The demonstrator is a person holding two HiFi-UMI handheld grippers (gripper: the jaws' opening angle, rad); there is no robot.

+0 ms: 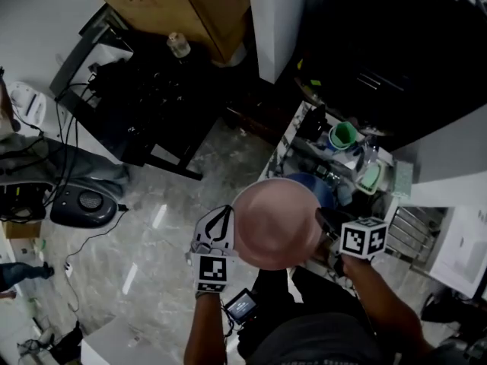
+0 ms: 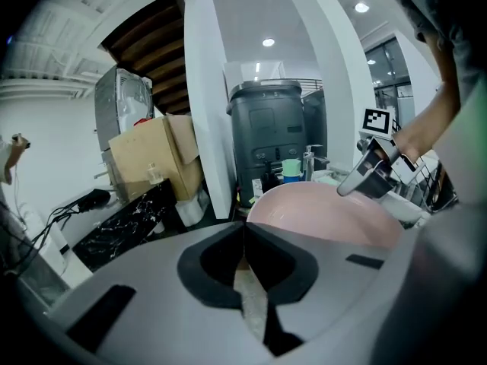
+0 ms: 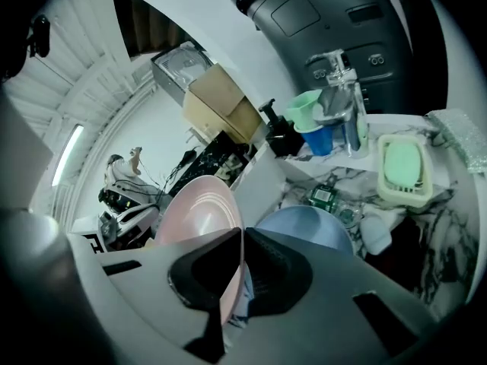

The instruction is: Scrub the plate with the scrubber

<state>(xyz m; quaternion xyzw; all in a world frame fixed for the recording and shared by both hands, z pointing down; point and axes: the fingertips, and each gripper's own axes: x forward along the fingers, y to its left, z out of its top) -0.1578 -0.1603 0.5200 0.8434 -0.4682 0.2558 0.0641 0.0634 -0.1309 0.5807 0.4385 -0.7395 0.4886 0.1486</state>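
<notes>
Right gripper [image 3: 242, 236] pinches the pink plate [image 3: 199, 211] by its rim, lower centre. Left gripper [image 2: 243, 230] is closed on nothing. Keep the plate steady and tilted; the left should pick up the scrubber first.

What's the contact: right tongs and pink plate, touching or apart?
Touching. The right gripper view shows the plate with its rim running between the right tongs, which are closed on it.

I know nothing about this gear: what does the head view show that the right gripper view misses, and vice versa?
Only the head view shows the marker cube on the right gripper and the forearm behind it. Only the right gripper view shows, up close, its jaws shut on the rim of the pink plate. Both show that plate, the green cup and the blue bowl.
</notes>
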